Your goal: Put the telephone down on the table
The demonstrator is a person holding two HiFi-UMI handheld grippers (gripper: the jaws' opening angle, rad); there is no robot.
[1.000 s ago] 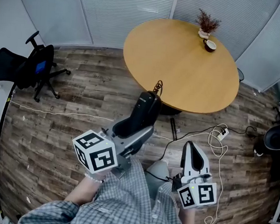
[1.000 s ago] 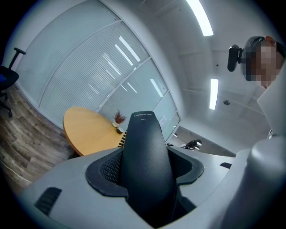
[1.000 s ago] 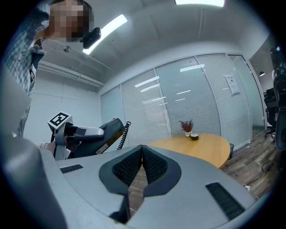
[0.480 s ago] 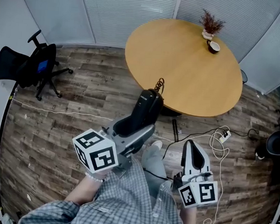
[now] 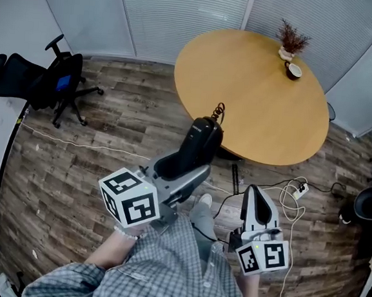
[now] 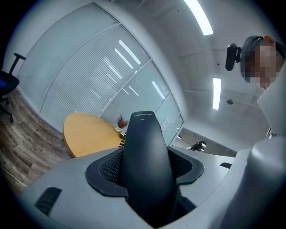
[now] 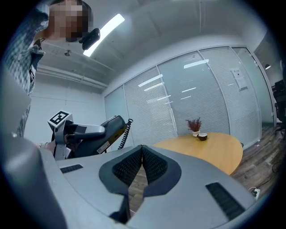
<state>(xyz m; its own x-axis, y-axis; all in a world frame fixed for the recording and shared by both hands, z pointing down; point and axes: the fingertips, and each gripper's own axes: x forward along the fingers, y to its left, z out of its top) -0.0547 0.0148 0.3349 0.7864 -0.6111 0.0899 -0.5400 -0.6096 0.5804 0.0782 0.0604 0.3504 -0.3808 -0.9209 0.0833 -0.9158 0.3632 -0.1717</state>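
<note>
My left gripper [image 5: 195,157] is shut on a black telephone handset [image 5: 198,144] and holds it in the air above the wooden floor, just short of the round wooden table [image 5: 255,99]. The handset's coiled cord [image 5: 216,112] sticks up from its far end. In the left gripper view the handset [image 6: 145,165] fills the gap between the jaws, and the table [image 6: 87,138] lies ahead. My right gripper [image 5: 257,206] is shut with nothing in it, lower and to the right. In the right gripper view the jaws meet [image 7: 142,167], with the handset [image 7: 107,132] at the left.
A small potted plant [image 5: 290,40] and a cup [image 5: 294,70] stand at the table's far edge. A black office chair [image 5: 39,83] is at the left. Cables and a power strip [image 5: 297,190] lie on the floor at the right. Glass walls with blinds close off the back.
The table and floor have shifted slightly right and down in the head view, as the person steps nearer. Both grippers keep their poses, the handset still held.
</note>
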